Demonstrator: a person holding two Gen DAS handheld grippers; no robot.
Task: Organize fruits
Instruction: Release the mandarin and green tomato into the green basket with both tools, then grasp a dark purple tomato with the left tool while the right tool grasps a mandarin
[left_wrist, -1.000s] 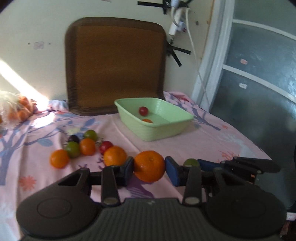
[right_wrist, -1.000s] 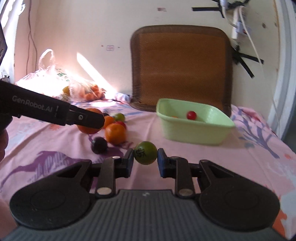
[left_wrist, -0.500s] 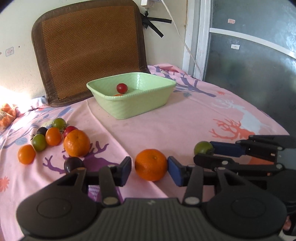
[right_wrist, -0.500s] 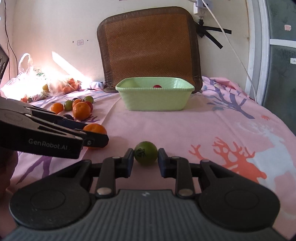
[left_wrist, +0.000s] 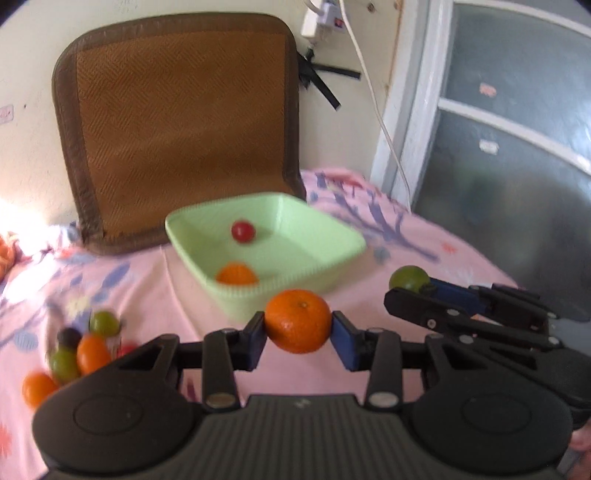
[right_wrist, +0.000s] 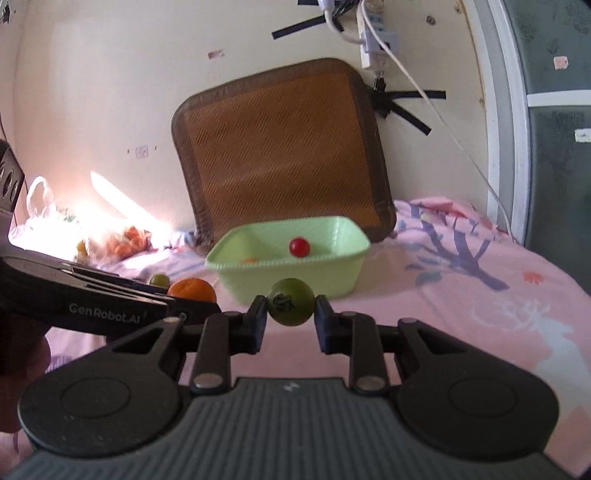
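Orange and round, a mandarin (left_wrist: 297, 320) sits clamped between the blue pads of the left gripper (left_wrist: 298, 334), raised above the pink cloth (left_wrist: 177, 280) just short of the near wall of the green tub (left_wrist: 284, 291). The jaws are closed only as far as the fruit's width allows, a pad touching each side. The right gripper (right_wrist: 290, 317) pinches a green tomato (right_wrist: 290, 301) in the same way, stem end facing the camera, also held in front of the tub's near wall; from the left wrist view this tomato shows to the right of the tub, near its right corner.

Inside the tub lie a red tomato (left_wrist: 243, 231) toward the back and a second orange fruit (left_wrist: 236, 274) against the near wall. To the tub's left, on the cloth, a blurred cluster of loose fruit (left_wrist: 79, 350) holds orange, green, dark and red pieces close together. Behind the tub a brown woven mat (left_wrist: 177, 122) leans against the wall. Far to the tub's left, by the wall, a plastic bag (right_wrist: 48, 218) lies in bright sunlight with more orange fruit beside it.
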